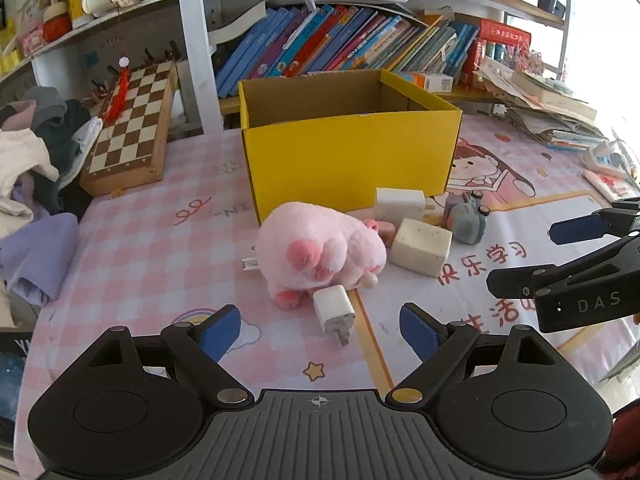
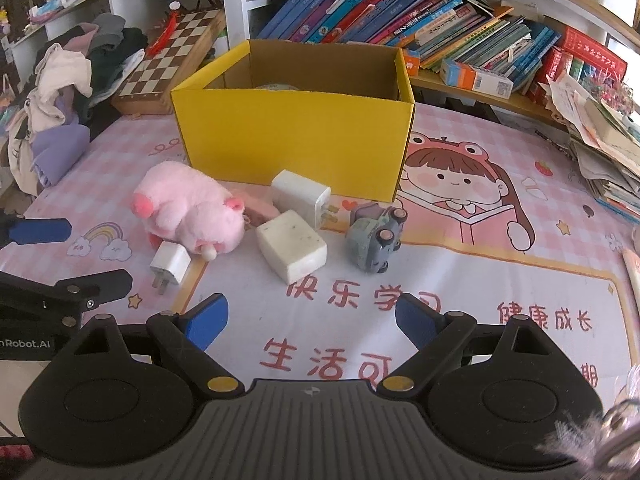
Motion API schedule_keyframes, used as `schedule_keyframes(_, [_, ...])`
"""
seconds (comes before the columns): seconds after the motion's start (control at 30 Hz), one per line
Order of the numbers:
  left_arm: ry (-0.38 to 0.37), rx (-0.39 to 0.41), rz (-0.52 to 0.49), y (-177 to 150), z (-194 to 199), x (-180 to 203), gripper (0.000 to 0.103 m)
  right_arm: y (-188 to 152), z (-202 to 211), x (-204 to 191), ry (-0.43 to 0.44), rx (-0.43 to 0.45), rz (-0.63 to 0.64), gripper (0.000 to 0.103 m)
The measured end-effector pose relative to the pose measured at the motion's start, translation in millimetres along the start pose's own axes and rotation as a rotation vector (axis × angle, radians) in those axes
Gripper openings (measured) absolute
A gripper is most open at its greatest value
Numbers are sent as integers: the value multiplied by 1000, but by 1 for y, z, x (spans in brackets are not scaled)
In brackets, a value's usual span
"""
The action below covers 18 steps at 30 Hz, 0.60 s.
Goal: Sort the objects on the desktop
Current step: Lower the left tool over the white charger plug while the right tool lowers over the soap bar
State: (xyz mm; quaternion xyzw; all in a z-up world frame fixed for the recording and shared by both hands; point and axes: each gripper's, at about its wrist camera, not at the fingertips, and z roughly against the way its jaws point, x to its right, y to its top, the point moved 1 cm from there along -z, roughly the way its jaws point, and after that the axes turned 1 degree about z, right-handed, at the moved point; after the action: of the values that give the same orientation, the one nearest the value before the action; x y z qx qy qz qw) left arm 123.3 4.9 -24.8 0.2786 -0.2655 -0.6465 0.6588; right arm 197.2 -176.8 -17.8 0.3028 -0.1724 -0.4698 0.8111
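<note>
Pink plush pig [image 2: 188, 208], three white chargers [image 2: 290, 246] and grey toy car [image 2: 374, 236] before yellow box [image 2: 292, 136].

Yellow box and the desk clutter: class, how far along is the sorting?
Done: something pale lies in the yellow box, unidentifiable. In hand: nothing; left gripper and right gripper are open. Left: pink plush pig, three white chargers, toy car.

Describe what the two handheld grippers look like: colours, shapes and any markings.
The left gripper and the right gripper match: ribbed grey body, two round black discs, black linkage arms with silver and brass pins, blue fingers. White lettering marks their sides.
</note>
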Motion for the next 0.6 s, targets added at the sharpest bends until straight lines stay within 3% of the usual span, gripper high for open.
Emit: schedule_keyframes(0.6, [19, -52, 55, 4, -25, 5, 81, 15, -30, 10, 69, -48, 58, 88])
